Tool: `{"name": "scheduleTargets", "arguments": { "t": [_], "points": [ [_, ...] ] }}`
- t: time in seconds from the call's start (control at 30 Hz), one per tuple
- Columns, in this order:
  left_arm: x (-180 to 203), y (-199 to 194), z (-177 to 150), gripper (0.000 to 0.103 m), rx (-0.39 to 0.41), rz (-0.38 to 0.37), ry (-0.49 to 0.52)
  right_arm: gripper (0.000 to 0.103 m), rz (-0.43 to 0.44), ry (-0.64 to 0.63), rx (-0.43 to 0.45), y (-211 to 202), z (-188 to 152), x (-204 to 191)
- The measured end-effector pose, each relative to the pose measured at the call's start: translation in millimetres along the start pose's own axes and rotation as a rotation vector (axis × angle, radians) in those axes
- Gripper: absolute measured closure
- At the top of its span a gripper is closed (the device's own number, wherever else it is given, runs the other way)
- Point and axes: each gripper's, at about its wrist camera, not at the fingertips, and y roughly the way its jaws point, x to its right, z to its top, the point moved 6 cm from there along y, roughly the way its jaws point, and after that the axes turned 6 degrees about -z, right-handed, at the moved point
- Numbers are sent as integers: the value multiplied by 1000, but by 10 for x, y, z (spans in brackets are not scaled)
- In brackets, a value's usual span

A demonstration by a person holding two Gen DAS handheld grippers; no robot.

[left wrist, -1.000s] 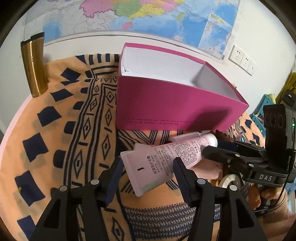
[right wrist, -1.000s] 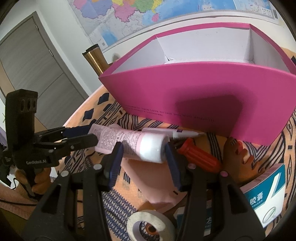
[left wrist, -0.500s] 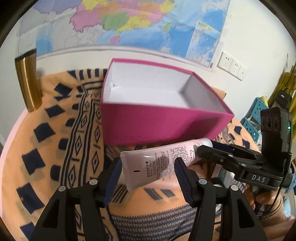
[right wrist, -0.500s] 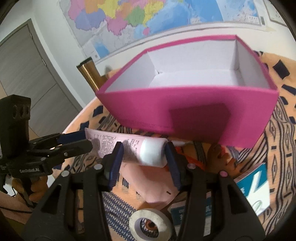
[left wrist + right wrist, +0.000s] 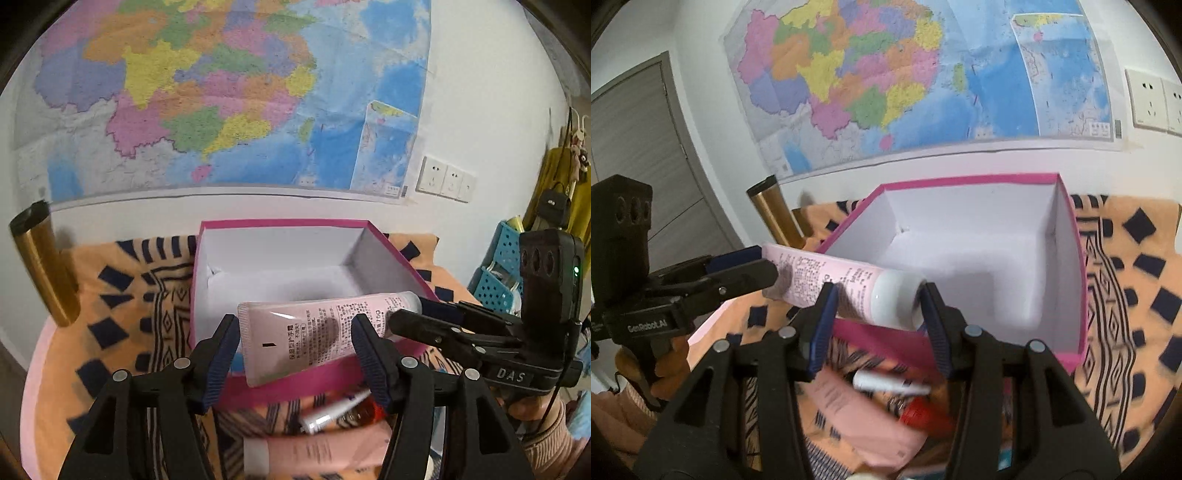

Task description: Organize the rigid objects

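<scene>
Pink and glossy, the hand-cream tube [image 5: 314, 334] hangs level above the near wall of the magenta box [image 5: 295, 387] — both claws on it. Our left gripper [image 5: 295, 354] pinches the flat crimped end, our right gripper [image 5: 877, 306] clamps the white cap [image 5: 894, 299], fingers pressed against it on either side. We see the box's white inside with nothing in it. Below the tube, on the patterned orange cloth [image 5: 1126, 295], lie a white pen [image 5: 890, 384], a red-handled tool [image 5: 919, 415] and a second pink tube [image 5: 310, 452] — close together. Off to the side stands a gold flask [image 5: 44, 269], upright by the wall.
</scene>
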Motion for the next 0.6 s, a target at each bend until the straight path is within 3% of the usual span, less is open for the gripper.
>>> {"name": "scheduleTargets", "arguments": {
  "t": [0.33,0.47,0.6],
  "points": [
    [-354,696,-132,40,-145,47,-69,53,-19,86,-140,672,8,331],
    [-485,792,-181,40,-163,67,-113,53,-54,59,-184,861,-36,322],
    [-511,712,-176,42,-133,82,-132,53,-74,46,-188,921,-47,318]
  ]
}}
